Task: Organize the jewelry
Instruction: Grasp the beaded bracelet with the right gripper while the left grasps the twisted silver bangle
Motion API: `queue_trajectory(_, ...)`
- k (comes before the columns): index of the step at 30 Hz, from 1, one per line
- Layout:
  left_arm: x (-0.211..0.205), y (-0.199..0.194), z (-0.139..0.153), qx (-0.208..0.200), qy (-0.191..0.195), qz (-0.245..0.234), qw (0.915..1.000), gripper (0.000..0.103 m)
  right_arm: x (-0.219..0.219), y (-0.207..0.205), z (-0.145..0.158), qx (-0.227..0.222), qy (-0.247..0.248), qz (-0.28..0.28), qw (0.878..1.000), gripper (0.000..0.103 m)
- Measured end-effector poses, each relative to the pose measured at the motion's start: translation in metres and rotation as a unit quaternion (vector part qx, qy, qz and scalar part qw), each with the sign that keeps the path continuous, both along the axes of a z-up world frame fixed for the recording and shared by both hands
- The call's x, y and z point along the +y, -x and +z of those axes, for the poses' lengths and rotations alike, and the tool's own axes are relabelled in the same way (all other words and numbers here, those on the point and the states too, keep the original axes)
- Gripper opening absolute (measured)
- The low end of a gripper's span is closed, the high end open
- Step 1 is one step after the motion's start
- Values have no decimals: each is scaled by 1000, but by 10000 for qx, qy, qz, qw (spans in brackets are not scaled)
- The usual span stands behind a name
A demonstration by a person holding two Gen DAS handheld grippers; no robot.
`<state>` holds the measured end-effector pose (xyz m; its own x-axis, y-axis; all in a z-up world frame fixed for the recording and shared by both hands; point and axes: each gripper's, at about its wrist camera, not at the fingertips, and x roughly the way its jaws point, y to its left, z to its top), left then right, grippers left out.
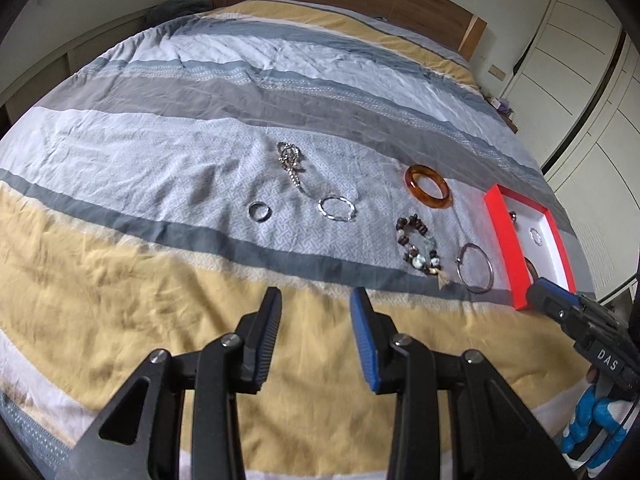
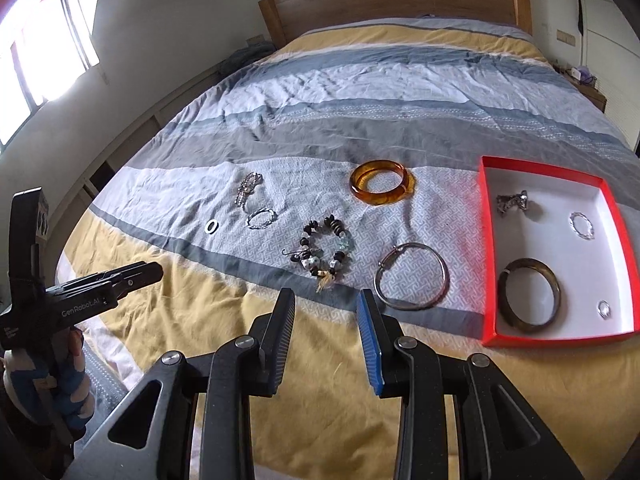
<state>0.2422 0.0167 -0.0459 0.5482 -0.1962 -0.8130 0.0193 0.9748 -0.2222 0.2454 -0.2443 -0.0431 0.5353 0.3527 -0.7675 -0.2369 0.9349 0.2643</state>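
Note:
Jewelry lies on the striped bedspread. An amber bangle (image 2: 380, 187) (image 1: 428, 187), a beaded bracelet (image 2: 326, 252) (image 1: 420, 250), a thin silver bangle (image 2: 412, 282) (image 1: 476, 274), a twisted silver ring (image 2: 261, 217) (image 1: 337, 209), a small ring (image 2: 211, 226) (image 1: 260, 212) and a rhinestone chain (image 2: 248, 188) (image 1: 291, 162) lie loose. A red box (image 2: 490, 240) (image 1: 506, 240) holds a dark bangle (image 2: 530, 296), two small rings and a silver piece. My left gripper (image 1: 316, 300) and right gripper (image 2: 326, 300) are open and empty, above the yellow stripe before the jewelry.
The wooden headboard (image 2: 396, 0) stands at the far end of the bed. White wardrobe doors (image 1: 580, 80) run along the right side. A window (image 2: 36, 52) lights the left wall. The left gripper also shows at the left of the right wrist view (image 2: 152, 272).

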Motion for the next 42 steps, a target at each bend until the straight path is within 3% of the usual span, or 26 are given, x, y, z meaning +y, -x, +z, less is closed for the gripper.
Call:
queue_trajectory(6, -13, -71, -27, 187, 49, 88, 9998, 33, 13, -51, -30, 120, -40, 250, 9996, 32)
queue_trajectory(13, -23, -117, -57, 373, -95, 158, 9991, 33, 23, -92, -65, 327, -14, 365, 9988, 32)
queue_trajectory(25, -27, -120, -83, 385, -152, 108, 9991, 32, 36, -113, -101, 480, -40, 440, 9979, 33)
queue_trajectory(37, -38, -118, -86, 269, 27, -271, 9993, 13, 44, -123, -110, 519, -48, 473, 9975, 32)
queue_trajectory(42, -44, -118, -87, 143, -18, -280, 9995, 5, 39, -121, -112, 466, -91, 393, 9981, 21)
